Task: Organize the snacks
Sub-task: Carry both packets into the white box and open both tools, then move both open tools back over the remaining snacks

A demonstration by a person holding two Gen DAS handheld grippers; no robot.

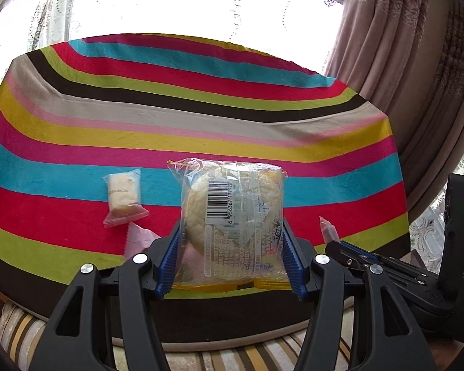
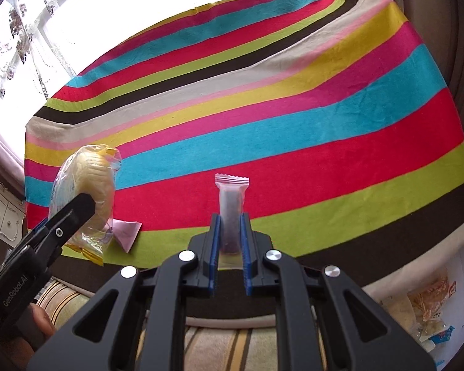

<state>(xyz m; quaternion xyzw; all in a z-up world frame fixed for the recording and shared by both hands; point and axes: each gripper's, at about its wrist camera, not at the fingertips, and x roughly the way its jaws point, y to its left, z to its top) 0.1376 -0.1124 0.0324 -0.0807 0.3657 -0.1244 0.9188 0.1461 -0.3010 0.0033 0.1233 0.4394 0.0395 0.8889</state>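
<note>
My left gripper (image 1: 230, 232) is shut on a clear-wrapped round bun (image 1: 232, 216) with a barcode label, held above the near edge of the striped tablecloth (image 1: 201, 108). The same bun (image 2: 86, 198) shows at the left of the right wrist view, in the left gripper (image 2: 62, 225). My right gripper (image 2: 230, 225) is shut on a slim clear snack bar (image 2: 230, 204) with a dark filling and a pink crimped end. A small wrapped pastry (image 1: 123, 198) lies on the cloth left of the bun. A pink packet (image 1: 137, 241) (image 2: 125, 232) lies near the table's front edge.
Patterned curtains (image 1: 402, 46) hang at the right of a bright window (image 1: 170, 0). A striped seat cushion (image 2: 219, 340) sits below the table's front edge. More wrapped snacks (image 2: 430, 312) lie low at the right, off the table. A white cabinet (image 2: 0, 213) stands at the left.
</note>
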